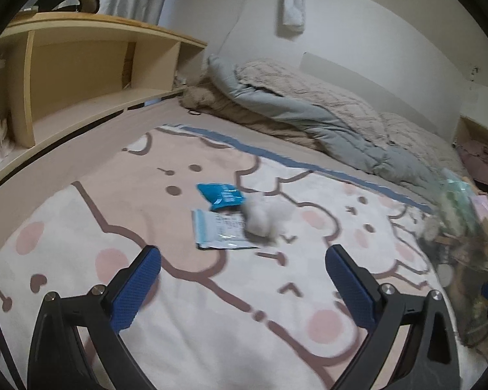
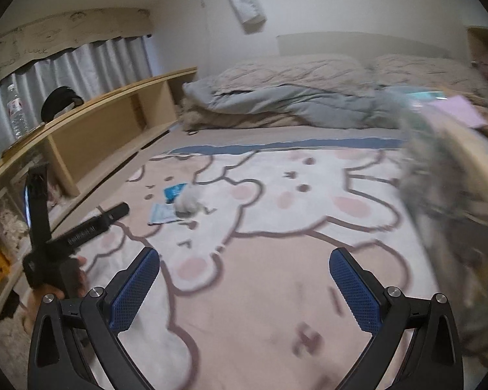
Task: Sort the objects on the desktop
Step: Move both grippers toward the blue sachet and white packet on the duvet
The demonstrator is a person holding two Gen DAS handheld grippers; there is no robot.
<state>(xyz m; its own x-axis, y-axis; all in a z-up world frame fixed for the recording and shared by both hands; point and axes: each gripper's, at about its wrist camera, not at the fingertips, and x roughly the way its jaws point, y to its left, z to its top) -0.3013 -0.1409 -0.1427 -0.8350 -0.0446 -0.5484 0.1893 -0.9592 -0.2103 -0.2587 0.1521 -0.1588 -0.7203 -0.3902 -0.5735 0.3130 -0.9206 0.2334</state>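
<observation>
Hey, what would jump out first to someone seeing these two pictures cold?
The cartoon bear blanket covering the bed, with a small heap in its middle: a blue packet, a white fluffy lump and a pale printed pouch. In the foreground, the left gripper and right gripper both gape open, empty.

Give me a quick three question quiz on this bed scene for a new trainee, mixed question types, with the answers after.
1. True or false: the left gripper is holding the blue packet.
2. Which lies nearest the white fluffy item? A the water bottle, B the pale printed packet, C the grey quilt.
3. What state are the right gripper jaws in?

Key: 1 false. 2 B. 3 open, holding nothing.
</observation>
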